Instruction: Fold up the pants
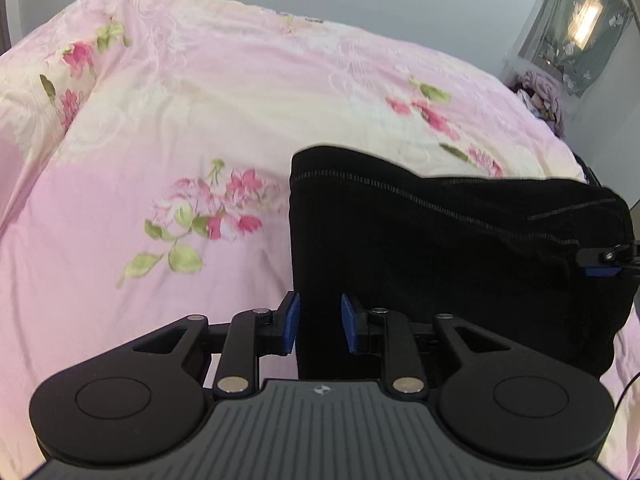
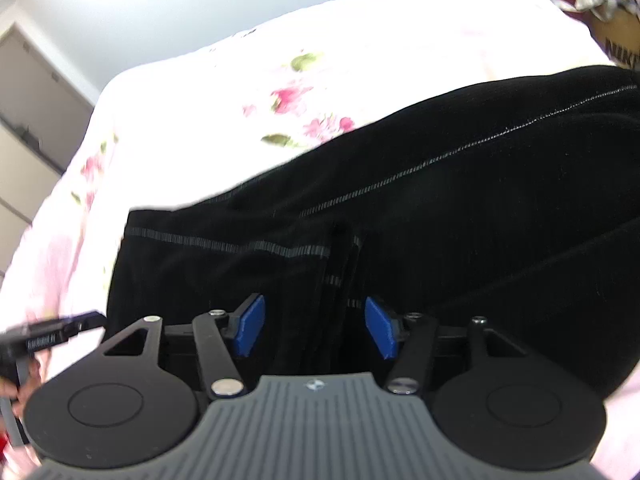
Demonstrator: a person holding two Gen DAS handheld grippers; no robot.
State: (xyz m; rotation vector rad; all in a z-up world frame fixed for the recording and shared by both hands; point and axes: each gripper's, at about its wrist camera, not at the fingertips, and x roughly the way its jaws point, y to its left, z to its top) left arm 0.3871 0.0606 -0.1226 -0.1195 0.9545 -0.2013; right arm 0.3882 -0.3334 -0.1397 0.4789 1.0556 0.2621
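Note:
Black pants (image 1: 460,248) with grey stitched seams lie folded on a pink floral bedspread (image 1: 160,140). My left gripper (image 1: 320,322) is open, its blue pads straddling the near left edge of the pants. The right gripper's tip (image 1: 604,262) shows at the far right over the pants. In the right wrist view the pants (image 2: 440,220) fill the middle, and my right gripper (image 2: 316,326) is open just above the black cloth, holding nothing. The left gripper (image 2: 60,334) shows at the left edge.
The bedspread (image 2: 280,60) stretches far beyond the pants. A curtained window (image 1: 580,28) and a heap of clothes (image 1: 540,96) are at the back right. A wardrobe (image 2: 32,120) stands to the left. A cardboard box (image 2: 620,36) sits at the top right.

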